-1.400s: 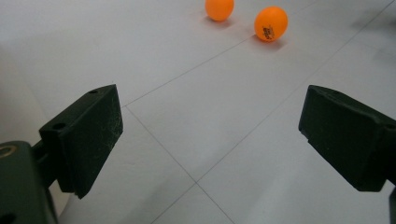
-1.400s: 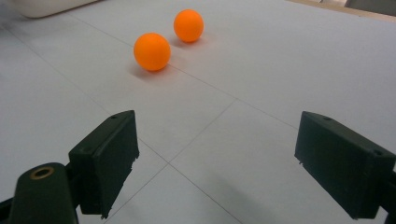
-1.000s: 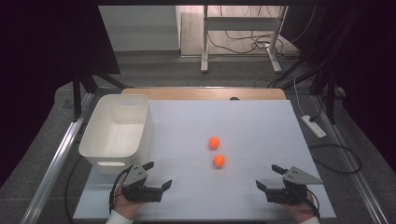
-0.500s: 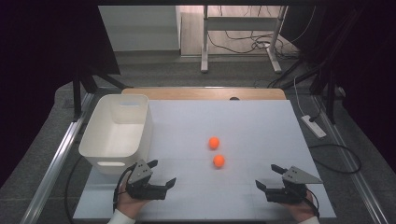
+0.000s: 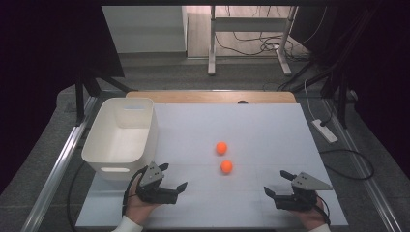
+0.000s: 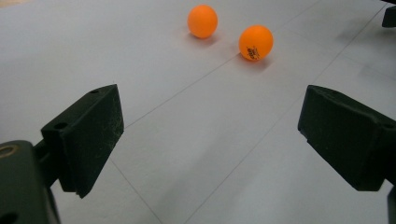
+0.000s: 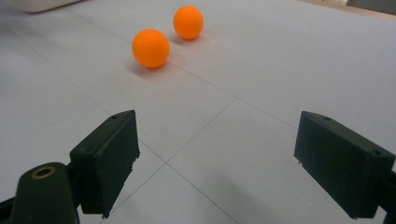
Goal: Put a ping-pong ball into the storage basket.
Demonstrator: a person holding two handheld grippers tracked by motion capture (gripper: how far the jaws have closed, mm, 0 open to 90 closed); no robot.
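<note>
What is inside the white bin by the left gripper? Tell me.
The white bin looks empty in the high view: only its bare white floor and inner walls show. The strip of floor right behind its near wall is hidden by that wall. Both orange balls lie outside on the table.

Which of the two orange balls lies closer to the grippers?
The near orange ball, the one closer to the person's edge of the table. It bears a dark printed mark in the left gripper view; the far orange ball lies beyond it.

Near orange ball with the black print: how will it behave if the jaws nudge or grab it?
The small round orange ball with black print looks like a table-tennis ball: probably very light. On the flat white table it would likely roll off at a nudge. Its smooth curve may slip from flat jaws unless centred.
</note>
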